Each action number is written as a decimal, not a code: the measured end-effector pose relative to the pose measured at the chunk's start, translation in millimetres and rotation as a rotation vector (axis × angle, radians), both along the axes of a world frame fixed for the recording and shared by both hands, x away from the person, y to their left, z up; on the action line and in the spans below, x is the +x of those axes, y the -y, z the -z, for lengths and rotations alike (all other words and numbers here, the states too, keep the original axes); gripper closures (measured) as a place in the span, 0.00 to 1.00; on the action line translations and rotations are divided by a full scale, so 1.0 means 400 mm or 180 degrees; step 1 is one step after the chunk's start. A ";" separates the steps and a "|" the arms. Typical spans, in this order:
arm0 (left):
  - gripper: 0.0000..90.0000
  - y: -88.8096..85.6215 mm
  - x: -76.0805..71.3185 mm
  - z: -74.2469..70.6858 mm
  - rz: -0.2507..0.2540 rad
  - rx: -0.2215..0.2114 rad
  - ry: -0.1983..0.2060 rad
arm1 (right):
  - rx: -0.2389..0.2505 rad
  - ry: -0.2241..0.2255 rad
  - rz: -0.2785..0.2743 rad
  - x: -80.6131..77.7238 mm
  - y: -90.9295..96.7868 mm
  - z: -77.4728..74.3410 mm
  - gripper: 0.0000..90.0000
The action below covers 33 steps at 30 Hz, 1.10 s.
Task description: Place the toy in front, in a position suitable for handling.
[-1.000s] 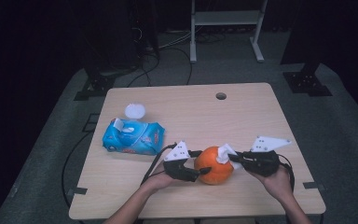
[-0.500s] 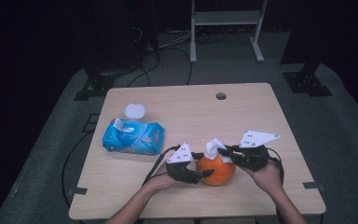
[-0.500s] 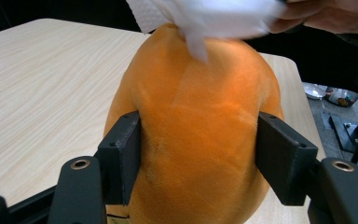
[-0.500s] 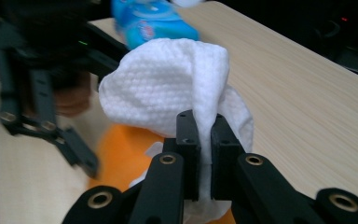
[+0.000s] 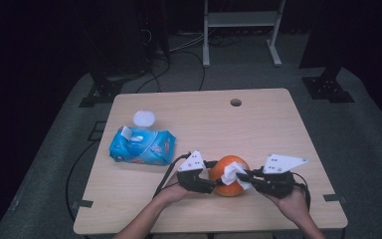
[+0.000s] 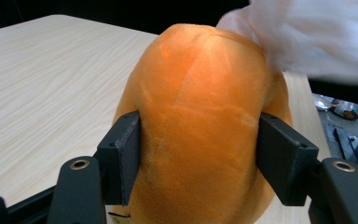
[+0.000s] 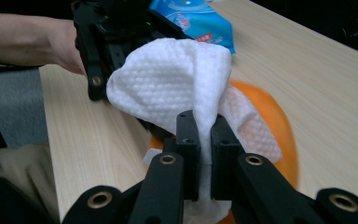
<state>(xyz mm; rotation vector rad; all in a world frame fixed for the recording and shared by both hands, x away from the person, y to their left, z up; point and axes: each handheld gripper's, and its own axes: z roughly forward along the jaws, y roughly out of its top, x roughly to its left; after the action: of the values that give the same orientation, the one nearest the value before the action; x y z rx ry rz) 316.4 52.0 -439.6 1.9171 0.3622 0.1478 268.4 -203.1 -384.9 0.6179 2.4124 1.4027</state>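
An orange plush ball (image 5: 227,175) rests on the wooden table (image 5: 258,124) near its front edge. My left gripper (image 5: 210,183) is shut on it from the left; in the left gripper view both pads (image 6: 123,156) press into the orange plush ball (image 6: 200,126). From the right, my right gripper (image 5: 246,179) is shut on a white wet wipe (image 5: 236,172). In the right gripper view the wet wipe (image 7: 177,84) is pinched between the closed jaws and drapes over the ball (image 7: 265,121). A corner of the wipe (image 6: 317,32) lies on the ball's top.
A blue pack of wet wipes (image 5: 142,146) lies at the table's left, with a small white round lid (image 5: 144,118) behind it. A cable hole (image 5: 236,102) sits near the far edge. A white metal stand (image 5: 241,20) is on the floor beyond.
The right gripper with the wipe has slid across the ball, first leftward and upward, then back toward the ball's right side. The left gripper and the ball have stayed put.
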 end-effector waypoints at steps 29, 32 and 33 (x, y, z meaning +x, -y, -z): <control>0.39 0.021 -0.016 0.000 -0.0034 0.0038 0.0047 | -0.0235 0.0100 0.0061 -0.005 -0.013 -0.014 0.94; 0.40 0.031 -0.028 -0.001 0.0029 0.0066 0.0102 | -0.0319 0.0160 -0.0003 0.007 -0.058 -0.027 0.94; 0.40 0.035 -0.032 -0.001 0.0052 0.0067 0.0128 | -0.0358 0.0184 0.0014 0.013 -0.070 -0.031 0.94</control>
<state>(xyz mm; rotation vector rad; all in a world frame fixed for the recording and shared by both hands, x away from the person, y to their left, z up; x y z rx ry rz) 303.7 38.0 -439.1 1.9346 0.3193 0.1797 273.7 -175.0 -372.7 0.5474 2.4232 1.2552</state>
